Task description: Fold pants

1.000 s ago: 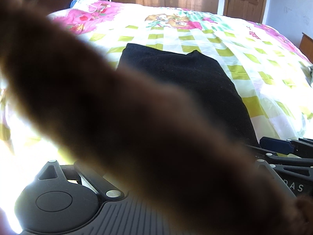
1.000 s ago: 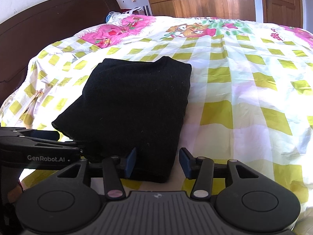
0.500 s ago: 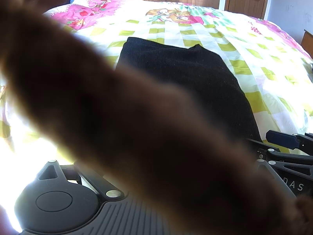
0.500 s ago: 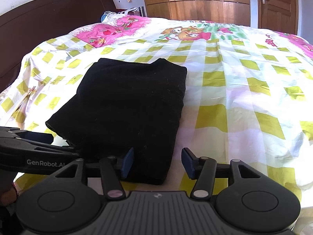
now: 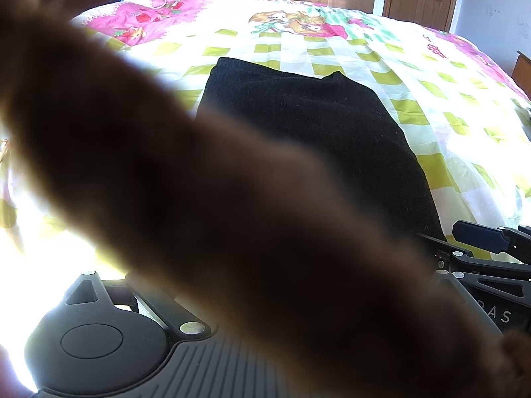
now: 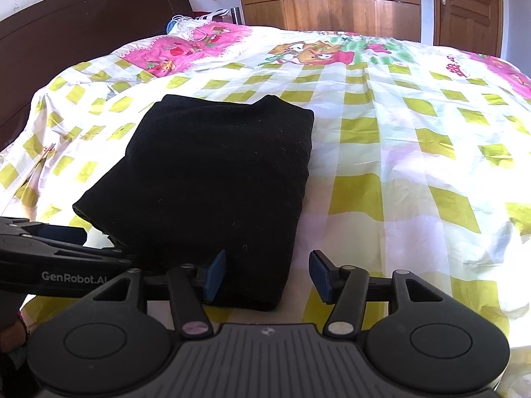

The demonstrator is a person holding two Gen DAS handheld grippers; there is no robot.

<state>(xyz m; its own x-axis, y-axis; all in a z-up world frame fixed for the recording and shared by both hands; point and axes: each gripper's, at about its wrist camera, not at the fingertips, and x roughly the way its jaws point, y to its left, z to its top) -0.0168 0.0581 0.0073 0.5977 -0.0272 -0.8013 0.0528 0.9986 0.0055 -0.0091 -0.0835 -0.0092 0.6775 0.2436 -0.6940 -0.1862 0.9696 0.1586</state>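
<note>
The black pants [image 6: 212, 179] lie folded into a thick, roughly rectangular pad on the bed, toward its near left part. The cloth is a matte, slightly fuzzy knit with small specks of lint; its corners are rounded, its right edge is a soft doubled fold, and a small peak sticks up along the far edge. The same pad shows in the left wrist view [image 5: 318, 132], half hidden.

The bedsheet [image 6: 398, 152] is thin, smooth cotton, creased in long shallow lines, printed with yellow-green squares on white, with pink panels and cartoon figures farther up.

The right gripper [image 6: 268, 277] sits low at the near edge of the pad. Its jaws have just been opening and now stand spread, the flat blue pads [image 6: 215, 273] facing each other; the left pad is beside or just over the near right corner of the pants, the right pad is over bare sheet, and neither presses the cloth.

The left gripper [image 6: 63, 232] reaches in from the left, a black ribbed plastic frame with white lettering on its side, its tip at the near left corner of the pants. I cannot tell whether its fingers are spread or closed: in its own view a broad, blurred brown shape [image 5: 199, 199] covers the middle of the lens.

Behind the bed stand a dark wooden headboard [image 6: 66, 26], a wardrobe [image 6: 332, 3] of warm glossy wood panels and a panelled door [image 6: 468, 6].
</note>
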